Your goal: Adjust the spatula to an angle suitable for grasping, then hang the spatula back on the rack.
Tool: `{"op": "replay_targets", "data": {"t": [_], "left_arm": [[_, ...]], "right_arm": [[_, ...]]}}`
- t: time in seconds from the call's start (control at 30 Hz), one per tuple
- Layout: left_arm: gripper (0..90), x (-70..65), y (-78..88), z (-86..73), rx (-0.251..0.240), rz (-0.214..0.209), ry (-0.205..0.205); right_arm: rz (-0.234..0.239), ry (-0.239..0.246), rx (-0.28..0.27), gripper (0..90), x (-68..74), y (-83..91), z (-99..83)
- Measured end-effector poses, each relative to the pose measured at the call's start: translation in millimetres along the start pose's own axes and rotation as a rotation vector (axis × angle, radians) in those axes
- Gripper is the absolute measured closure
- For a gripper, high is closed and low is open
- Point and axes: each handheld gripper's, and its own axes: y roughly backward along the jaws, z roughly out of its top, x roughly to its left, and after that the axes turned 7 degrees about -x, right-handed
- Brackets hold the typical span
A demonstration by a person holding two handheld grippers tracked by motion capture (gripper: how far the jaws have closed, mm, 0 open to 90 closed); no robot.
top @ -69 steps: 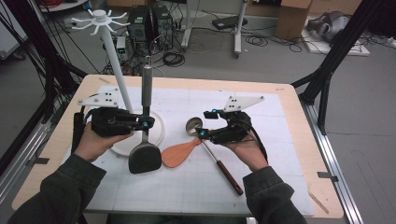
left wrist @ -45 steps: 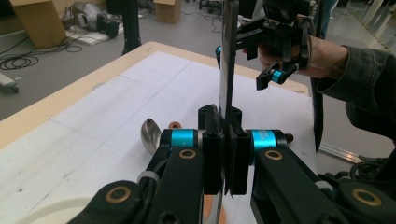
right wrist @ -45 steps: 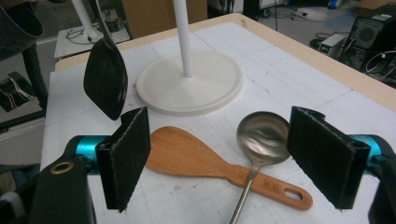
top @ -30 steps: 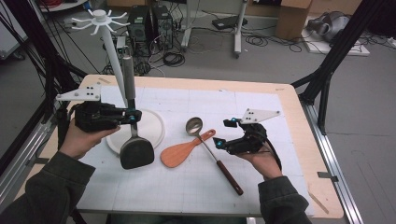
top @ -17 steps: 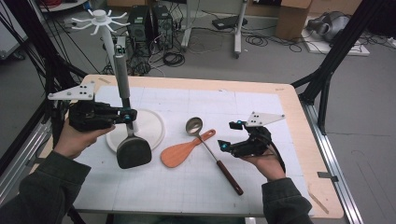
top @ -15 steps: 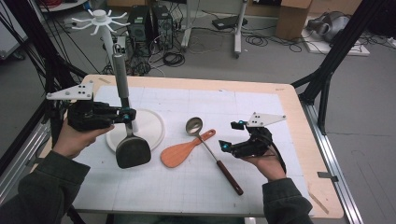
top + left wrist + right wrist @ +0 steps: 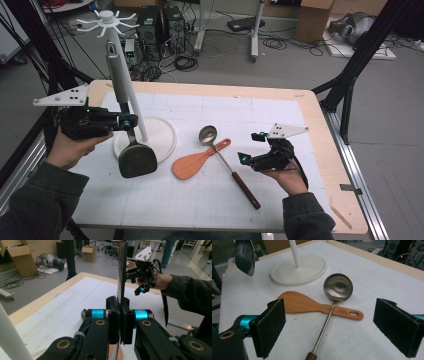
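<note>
Left gripper (image 7: 129,121) pinched a flat dark metal spatula (image 7: 136,159), handle top cut off; right gripper (image 7: 251,147), jaws just widened, spread empty.

Even, fairly bright overhead room light falls on the desk (image 7: 300,107) in the high view, leaving only soft, faint shadows under the things on it. The upper corners of that frame stay dim. In the right gripper view the ladle (image 7: 337,287) bowl carries smeared glare, and the near black pads (image 7: 270,327) look slightly soft. In the left gripper view the background is mildly blurred.
</note>
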Motion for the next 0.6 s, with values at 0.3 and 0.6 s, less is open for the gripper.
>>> {"op": "replay_targets", "data": {"t": [0.3, 0.6], "left_arm": [[87.0, 6.3, 9.0, 9.2, -0.012, -0.003, -0.013], [87.0, 14.6, 10.4, 6.5, -0.002, 0.006, 0.000]], "right_arm": [[-0.003, -0.001, 0.002, 10.1, 0.3, 0.2, -1.0], [0.010, 0.005, 0.010, 10.1, 2.5, -3.2, -1.3]]}}
